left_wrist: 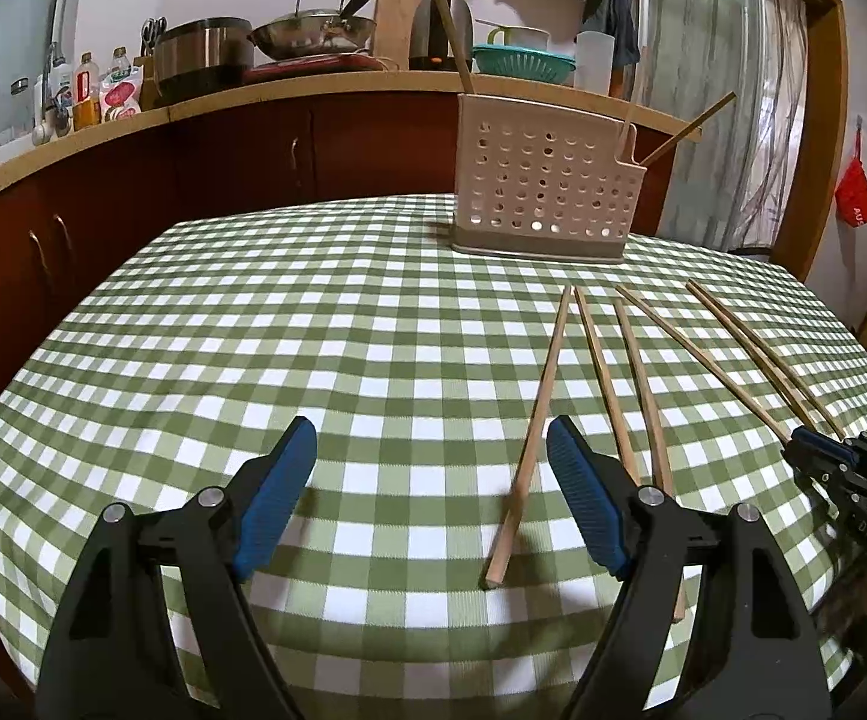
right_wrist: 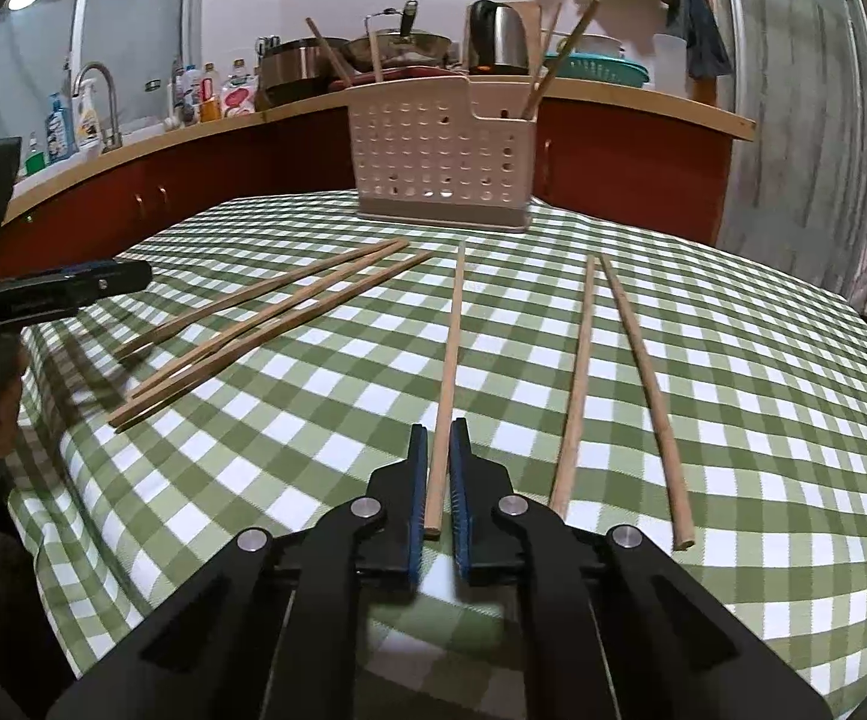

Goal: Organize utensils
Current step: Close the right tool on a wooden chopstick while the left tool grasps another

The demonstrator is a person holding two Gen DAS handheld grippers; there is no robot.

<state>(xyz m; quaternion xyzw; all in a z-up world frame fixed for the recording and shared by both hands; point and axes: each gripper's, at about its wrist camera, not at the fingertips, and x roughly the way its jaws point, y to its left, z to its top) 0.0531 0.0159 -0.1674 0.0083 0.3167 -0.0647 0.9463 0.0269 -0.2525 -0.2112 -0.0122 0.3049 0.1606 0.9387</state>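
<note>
Lying loose on the checked cloth (right_wrist: 733,360) are six chopsticks; more stand in the holder (right_wrist: 442,156) at the far side of the table.

Right gripper (right_wrist: 439,480): fingers nearly together, blue pads on either side of the near end of the middle stick (right_wrist: 450,372). The pads sit just beside the wood; whether they actually press it cannot be told, as thin slivers of cloth show along both sides. This stick runs straight away from the gripper toward the holder, its butt end between the pads.

Right of it, two sticks (right_wrist: 577,372) lie side by side, near ends close to the gripper's right finger, not touching it. Left of it, three sticks (right_wrist: 265,330) lie in a loose fan, angled toward the left gripper (right_wrist: 73,288), well apart from the right pads.

Left gripper (left_wrist: 430,498): fingers spread wide, hovering low over the cloth. One stick (left_wrist: 538,414) lies in the gap, closer to the right-hand pad, its near end between the fingers and touching neither. Two more run under or behind that right finger.

Holder (left_wrist: 544,192): perforated, upright, beyond all loose sticks, holding sticks in both its left and right ends.

Worktop with pots behind
</note>
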